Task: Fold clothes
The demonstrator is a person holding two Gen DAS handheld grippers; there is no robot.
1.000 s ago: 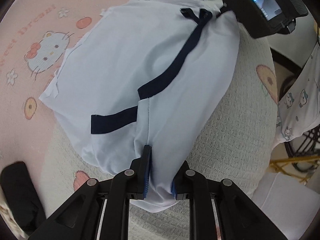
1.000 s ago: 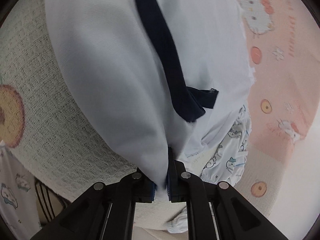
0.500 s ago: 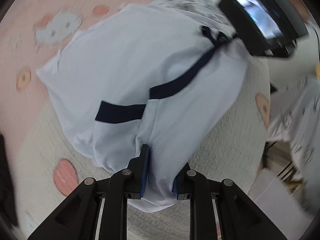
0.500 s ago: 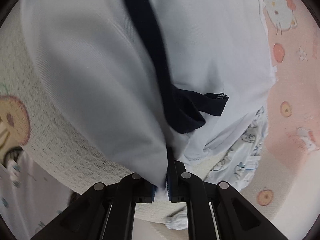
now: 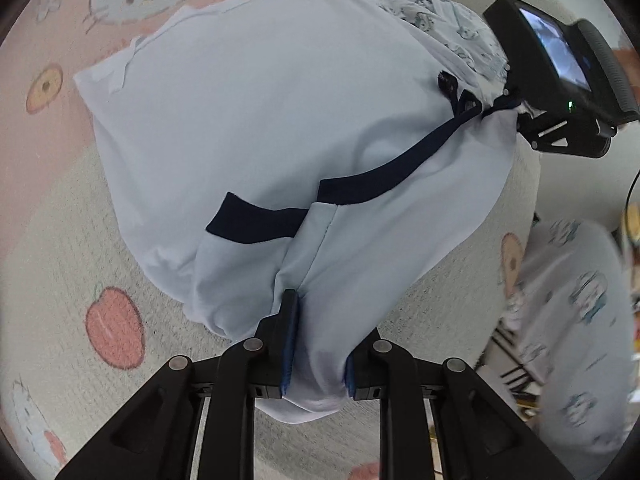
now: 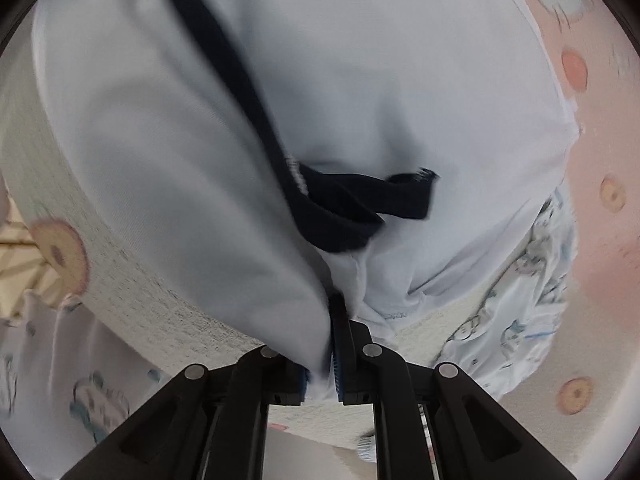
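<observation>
Pale-blue garment [image 5: 256,128] pinched by both tools, left tool [image 5: 316,364], right tool [image 6: 326,368], right's screen visible only from left.

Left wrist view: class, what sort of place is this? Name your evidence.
Probably a home bedroom or child's room: a pink cartoon-cat bedsheet, a cream textured blanket with fruit prints, and a pale blue garment mid-fold.

Left gripper [image 5: 316,344] pointing steeply down, clamped on fabric, right gripper [image 6: 326,344] likewise
</observation>
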